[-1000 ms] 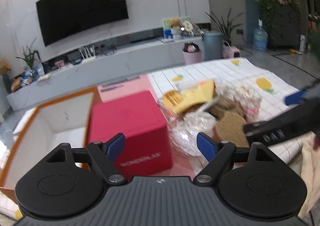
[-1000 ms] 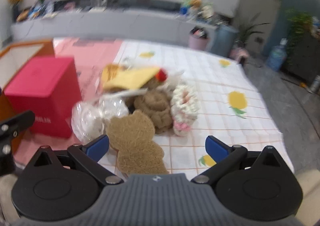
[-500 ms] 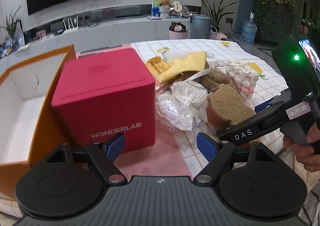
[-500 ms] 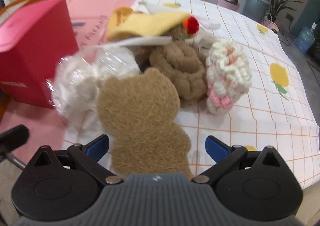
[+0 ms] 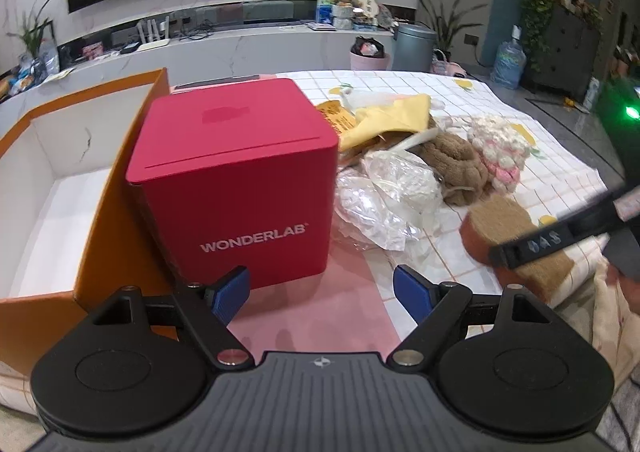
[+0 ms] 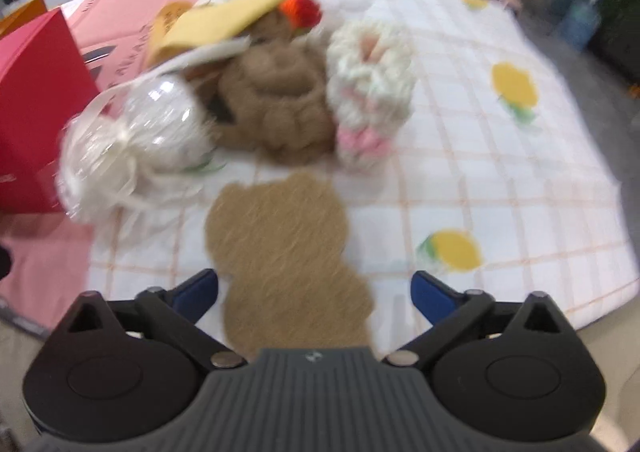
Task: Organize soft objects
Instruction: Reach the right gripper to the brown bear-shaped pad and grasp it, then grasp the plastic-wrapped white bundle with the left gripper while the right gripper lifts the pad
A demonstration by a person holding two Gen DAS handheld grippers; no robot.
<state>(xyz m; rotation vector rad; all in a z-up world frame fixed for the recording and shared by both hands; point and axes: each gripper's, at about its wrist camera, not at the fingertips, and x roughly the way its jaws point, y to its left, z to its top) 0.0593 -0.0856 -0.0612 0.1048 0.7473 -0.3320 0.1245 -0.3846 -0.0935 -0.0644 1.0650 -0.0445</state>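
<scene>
Living room desk [image 6: 500, 156], checked cloth | right tool [image 6: 314, 292] spread wide around bear sponge [image 6: 280, 236] | left tool [image 5: 320, 292] released, idle | sponge looks light, squishy; pinch the narrow waist

The open box [image 5: 60, 188] stands left of the cube [image 5: 240, 180]; soft things [image 5: 436, 168] apparently heaped right of it.

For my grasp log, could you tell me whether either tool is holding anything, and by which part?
Nothing is held. The left tool is open over bare pink cloth; the right tool is open astride the bear-shaped pad, not closed on it.
</scene>
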